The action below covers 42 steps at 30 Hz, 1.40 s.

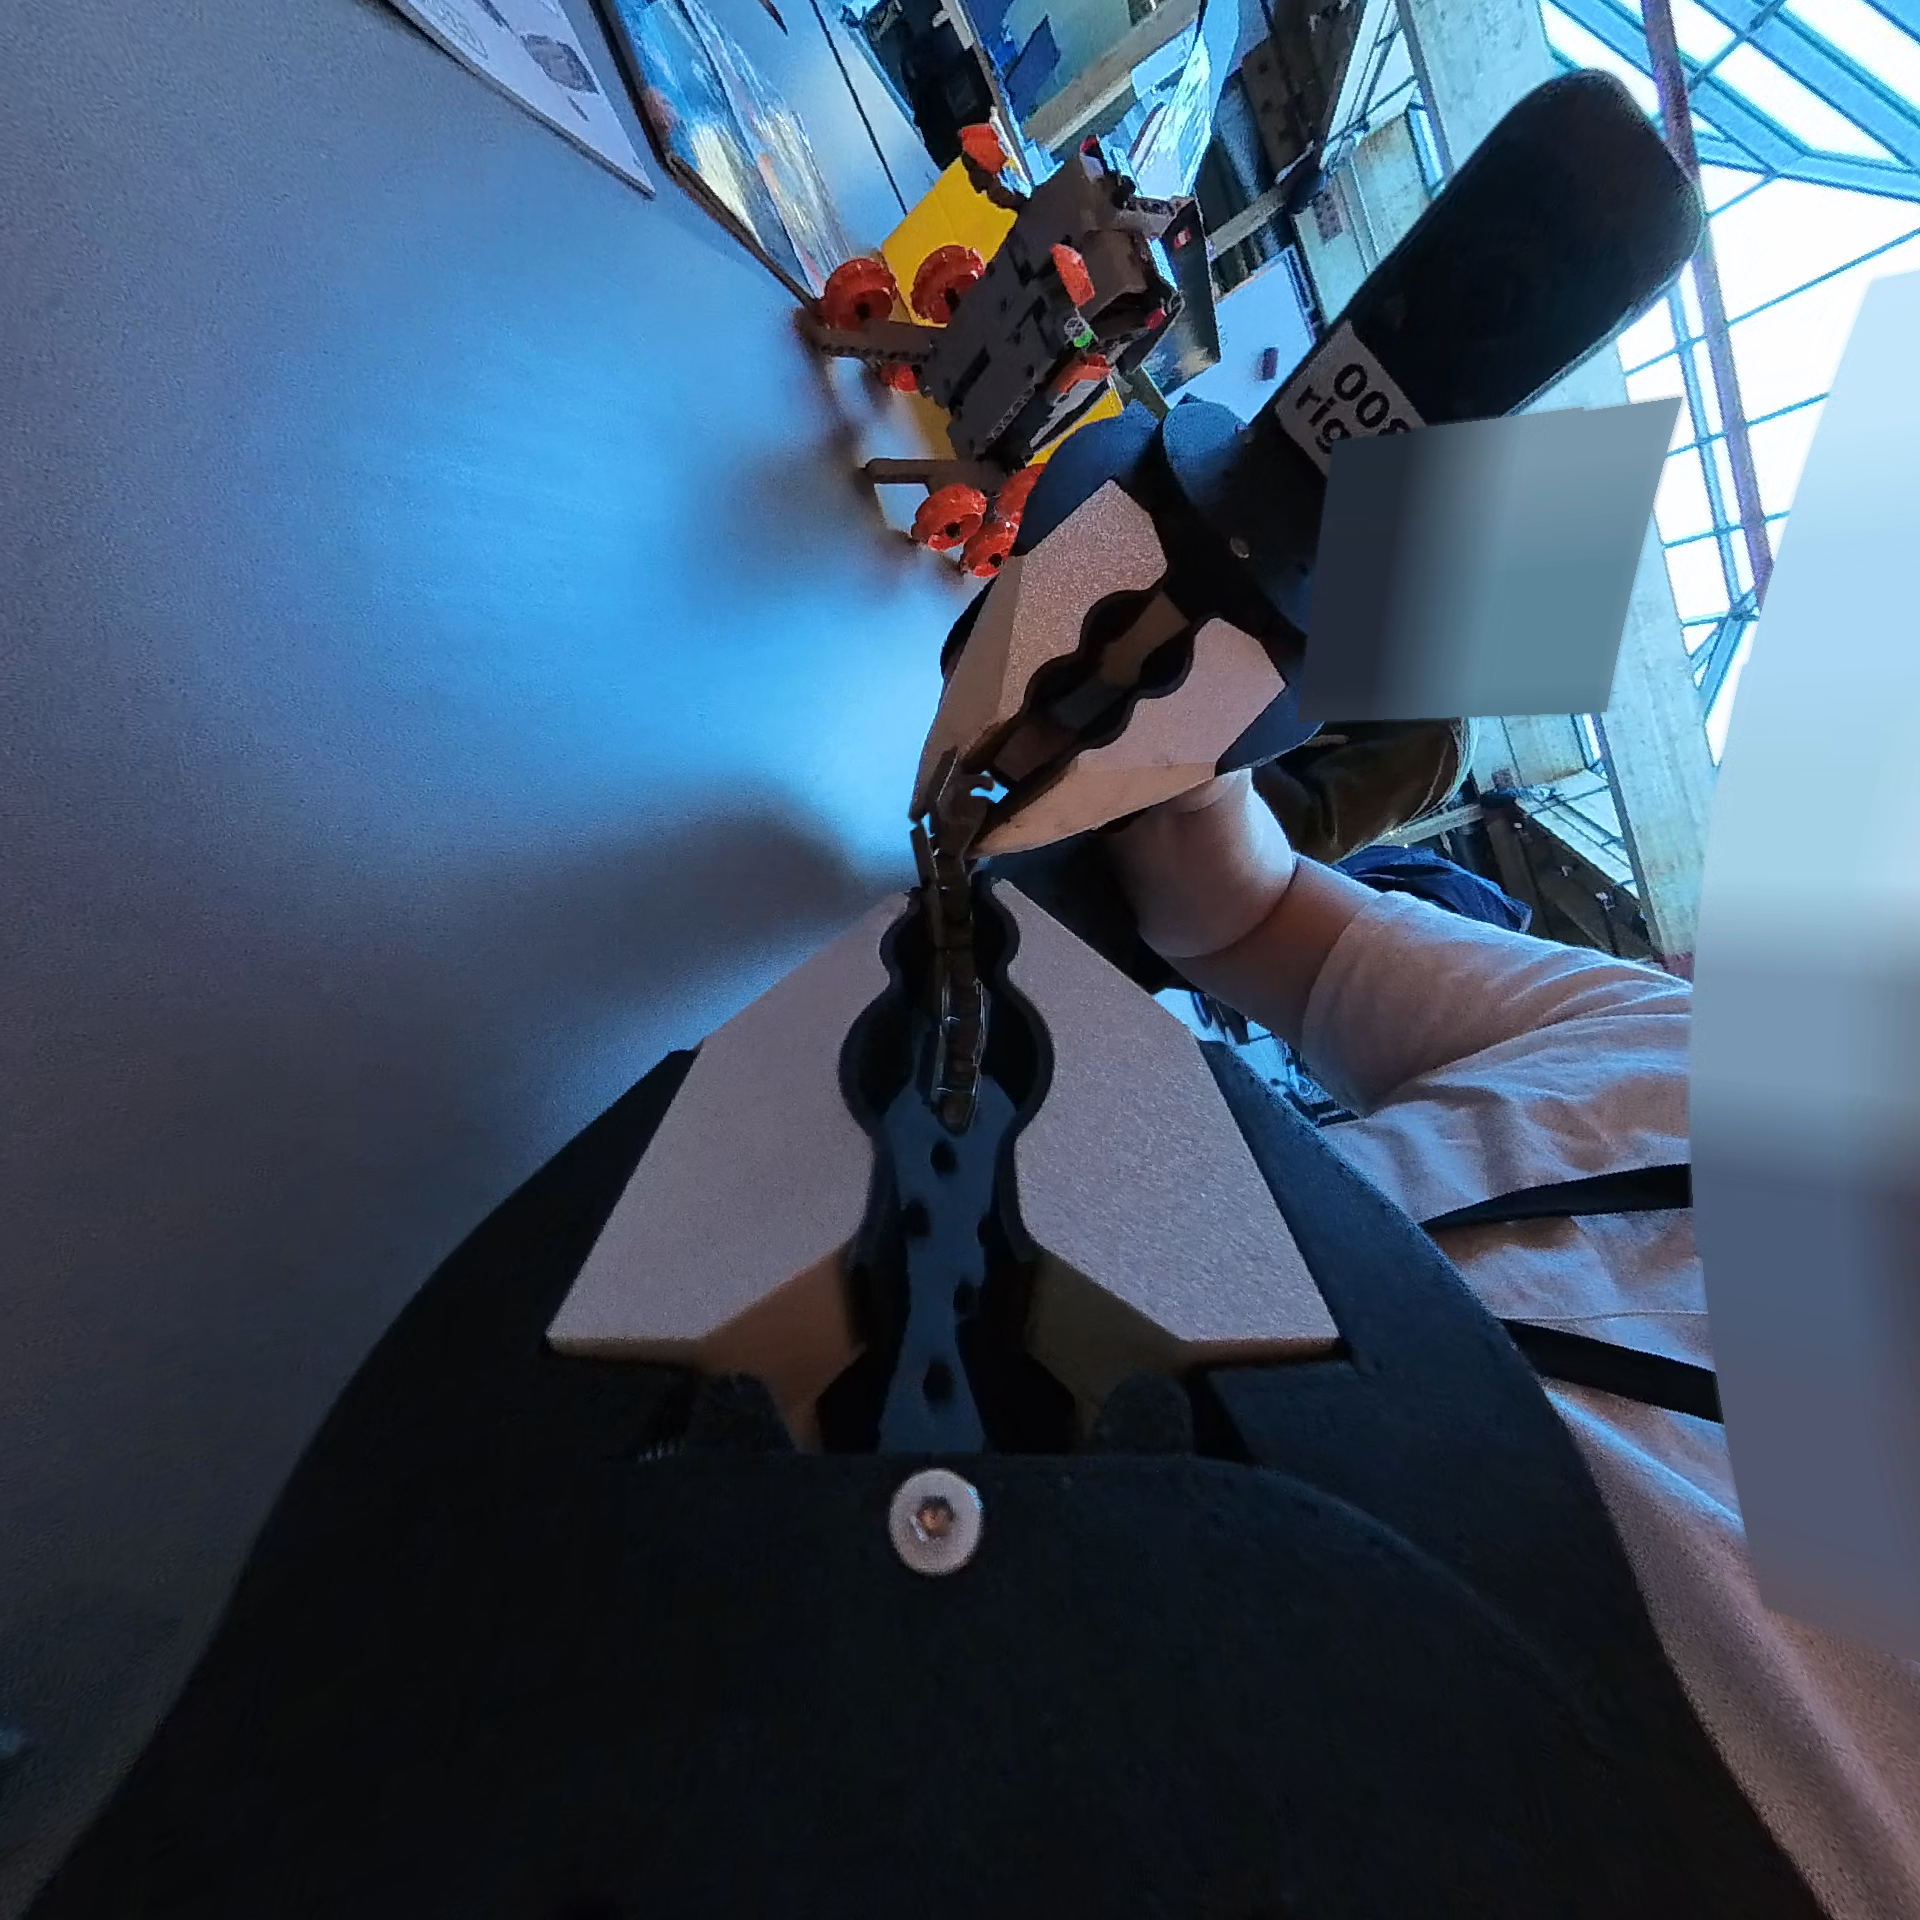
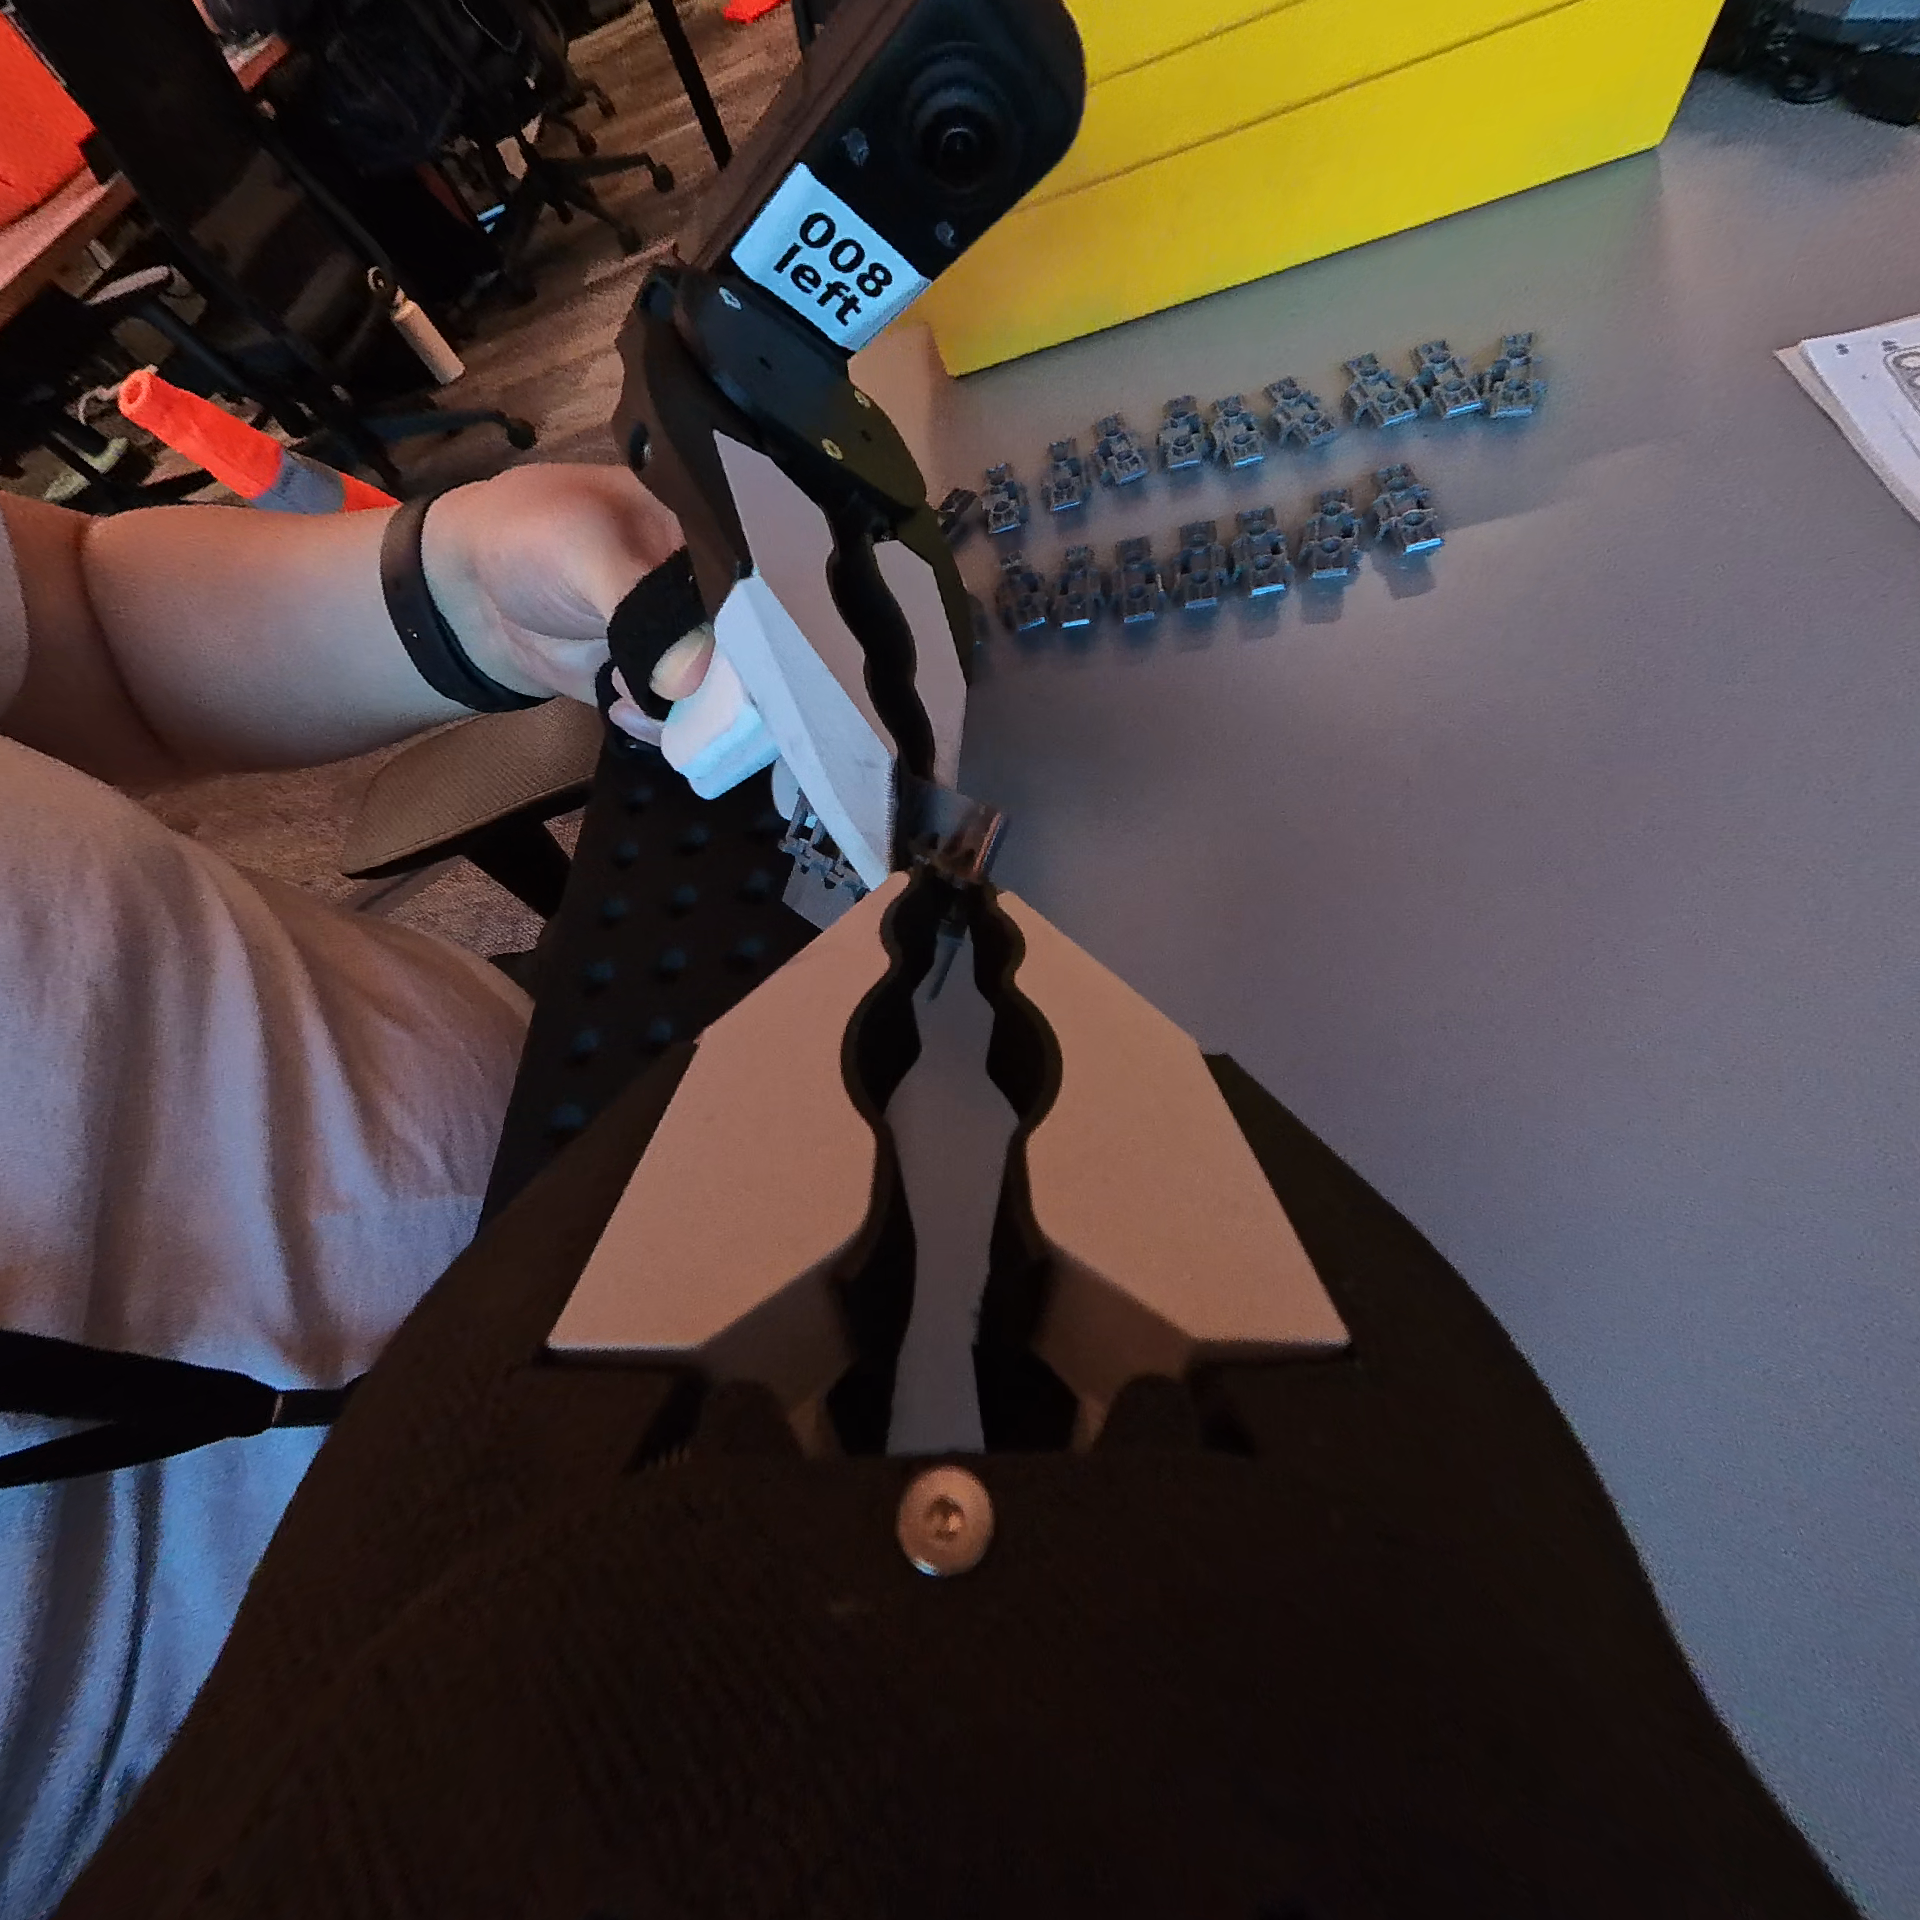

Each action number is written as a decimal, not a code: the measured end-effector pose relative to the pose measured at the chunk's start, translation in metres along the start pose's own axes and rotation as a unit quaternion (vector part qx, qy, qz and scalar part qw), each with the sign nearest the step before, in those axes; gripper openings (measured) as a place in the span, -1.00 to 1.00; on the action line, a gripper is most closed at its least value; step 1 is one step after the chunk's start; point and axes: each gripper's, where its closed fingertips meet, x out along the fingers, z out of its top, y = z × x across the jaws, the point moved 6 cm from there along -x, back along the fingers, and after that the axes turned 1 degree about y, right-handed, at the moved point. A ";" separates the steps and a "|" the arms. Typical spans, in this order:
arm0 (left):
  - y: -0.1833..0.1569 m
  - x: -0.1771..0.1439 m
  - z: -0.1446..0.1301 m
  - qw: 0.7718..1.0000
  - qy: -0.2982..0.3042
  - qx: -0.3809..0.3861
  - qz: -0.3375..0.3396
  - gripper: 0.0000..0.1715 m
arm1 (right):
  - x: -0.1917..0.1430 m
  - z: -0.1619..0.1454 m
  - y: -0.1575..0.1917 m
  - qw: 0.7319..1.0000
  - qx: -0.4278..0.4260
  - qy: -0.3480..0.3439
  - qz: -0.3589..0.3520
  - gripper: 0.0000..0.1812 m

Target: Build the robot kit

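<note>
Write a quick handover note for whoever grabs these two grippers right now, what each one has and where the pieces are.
Left gripper: shut on a short chain of dark track links, held above the grey table.
Right gripper: shut on the chain's other end, tip to tip with the left.
Loose track links: two rows on the table near the yellow box.
Brick-built vehicle with orange wheels: farther along the table.
Done: a few links joined. Left: the rows on the table are unjoined.

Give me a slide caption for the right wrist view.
Right gripper and left gripper meet tip to tip on small dark track links above a grey table, two rows of links beside a yellow box.
</note>
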 end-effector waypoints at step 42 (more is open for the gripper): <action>0.002 -0.011 0.013 0.995 -0.085 -0.033 -0.034 -0.95 | 0.004 0.013 -0.008 0.984 0.121 -0.127 -0.002 -0.92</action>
